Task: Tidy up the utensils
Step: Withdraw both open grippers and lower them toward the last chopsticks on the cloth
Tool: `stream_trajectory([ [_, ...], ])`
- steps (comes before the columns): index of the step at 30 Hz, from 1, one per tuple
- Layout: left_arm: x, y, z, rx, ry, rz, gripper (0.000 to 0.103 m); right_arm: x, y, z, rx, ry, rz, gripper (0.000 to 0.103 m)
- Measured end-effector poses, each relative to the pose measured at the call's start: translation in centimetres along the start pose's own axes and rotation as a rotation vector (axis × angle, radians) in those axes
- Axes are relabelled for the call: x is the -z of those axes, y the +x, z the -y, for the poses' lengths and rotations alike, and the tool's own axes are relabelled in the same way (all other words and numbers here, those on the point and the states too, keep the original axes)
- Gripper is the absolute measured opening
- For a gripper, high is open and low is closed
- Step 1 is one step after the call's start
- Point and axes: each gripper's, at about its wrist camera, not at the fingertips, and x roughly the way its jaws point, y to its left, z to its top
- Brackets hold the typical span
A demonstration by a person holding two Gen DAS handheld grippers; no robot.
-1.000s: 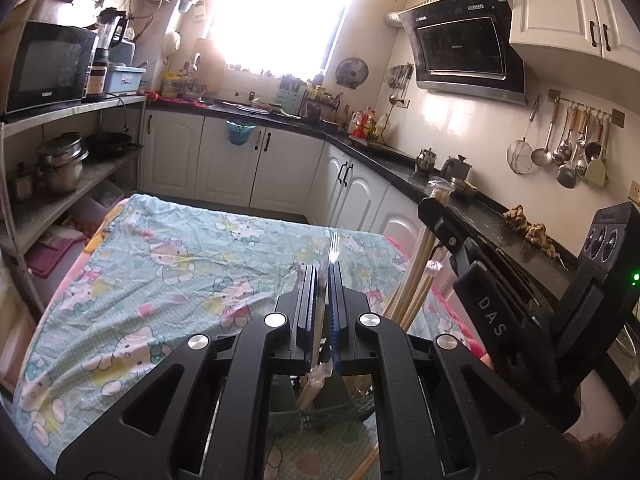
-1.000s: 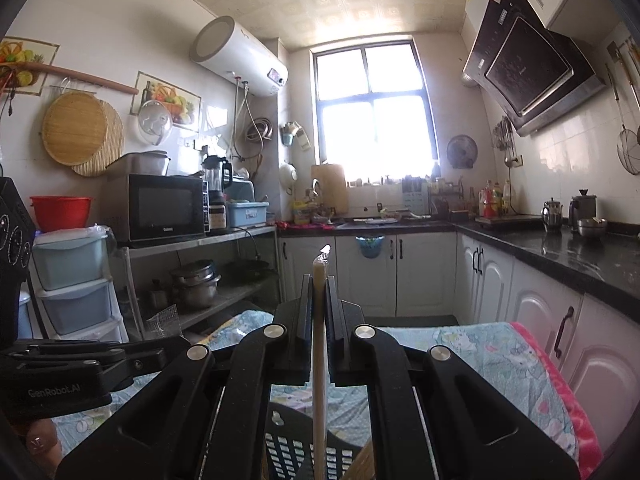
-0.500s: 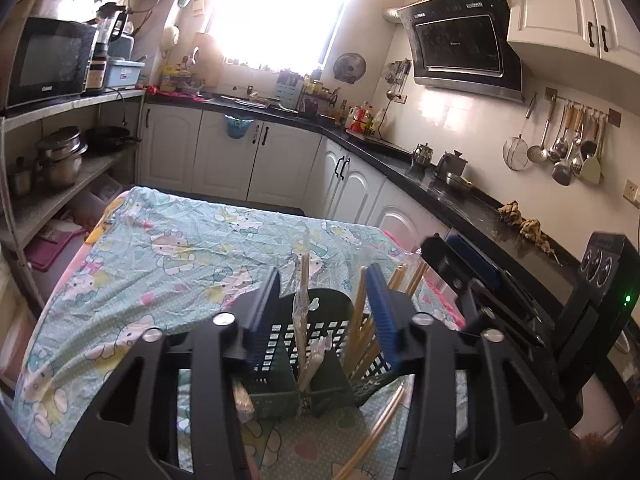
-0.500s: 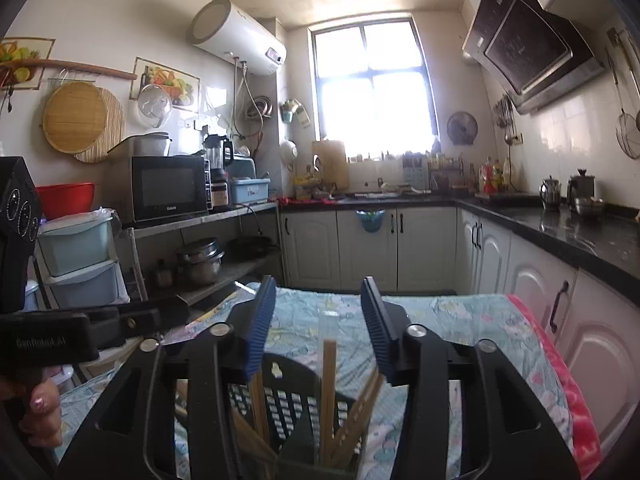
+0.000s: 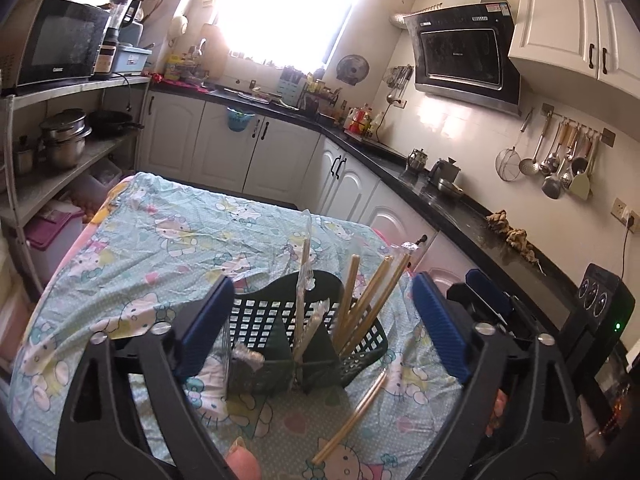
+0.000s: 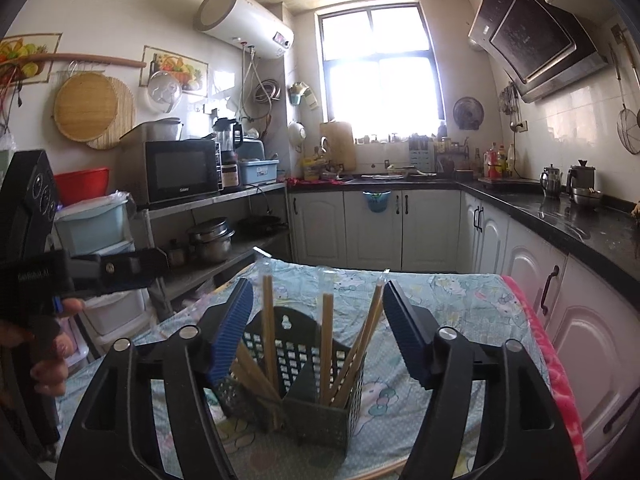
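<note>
A dark green perforated utensil holder (image 5: 280, 320) (image 6: 300, 344) stands on the patterned tablecloth, divided into compartments. Several wrapped wooden chopsticks (image 5: 372, 300) (image 6: 326, 344) lean in it, and clear plastic-wrapped cutlery (image 5: 306, 312) stands in the middle compartment. One chopstick pair (image 5: 352, 420) lies loose on the cloth in front of the holder. My left gripper (image 5: 320, 328) is open and empty, its blue pads either side of the holder. My right gripper (image 6: 320, 324) is open and empty, just above the holder. The right gripper's body also shows in the left wrist view (image 5: 484, 300).
The table (image 5: 160, 240) wears a cartoon-print cloth with a pink edge (image 6: 552, 364). A black countertop (image 5: 460, 208) with white cabinets runs along the right. Shelves with pots (image 5: 64, 144) and a microwave (image 6: 180, 170) stand to the left. The left gripper's body (image 6: 36, 264) appears at left.
Both grippers were shut on wrapped utensils a second ago. Both have opened wide, letting the utensils drop into the holder, and have drawn back a little.
</note>
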Motion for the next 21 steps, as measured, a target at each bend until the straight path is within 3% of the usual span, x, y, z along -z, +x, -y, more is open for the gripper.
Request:
stream_trajectory([
  [2,0.2,-0.6,-0.2,0.006,-0.013,-0.003,0.092,0.1,-0.5,-0.4,-0.014,-0.006,-0.001,0.071],
  [21,3.3,-4.3,-2.2,-0.033,-0.065,-0.036,0.092,2.5,-3.6,-2.7,-0.061,-0.072,-0.057,0.081],
])
